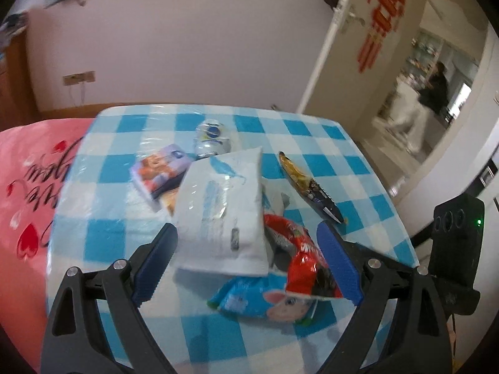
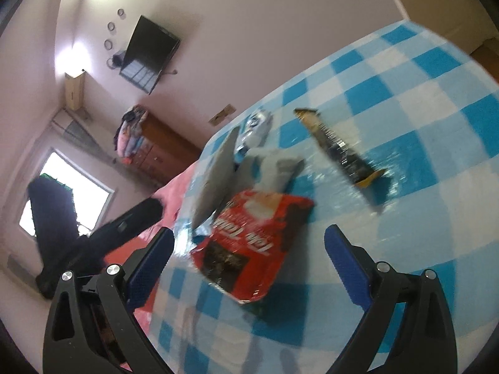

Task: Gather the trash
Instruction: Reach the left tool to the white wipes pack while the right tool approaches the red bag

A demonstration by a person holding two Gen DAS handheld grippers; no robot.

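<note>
Wrappers lie in a heap on a blue-and-white checked tablecloth. My left gripper is open above the heap; a white tissue pack and a red snack bag show between its blue pads, untouched. A light-blue cartoon wrapper lies under them, a small tissue pack and a crushed can lie beyond, and a dark bar wrapper lies to the right. My right gripper is open over the red snack bag; the dark bar wrapper lies farther off.
A pink bedcover borders the table on the left. A doorway at right shows a blurred person. A black device stands at the table's right edge. A wall-mounted screen and a wooden dresser are in the room.
</note>
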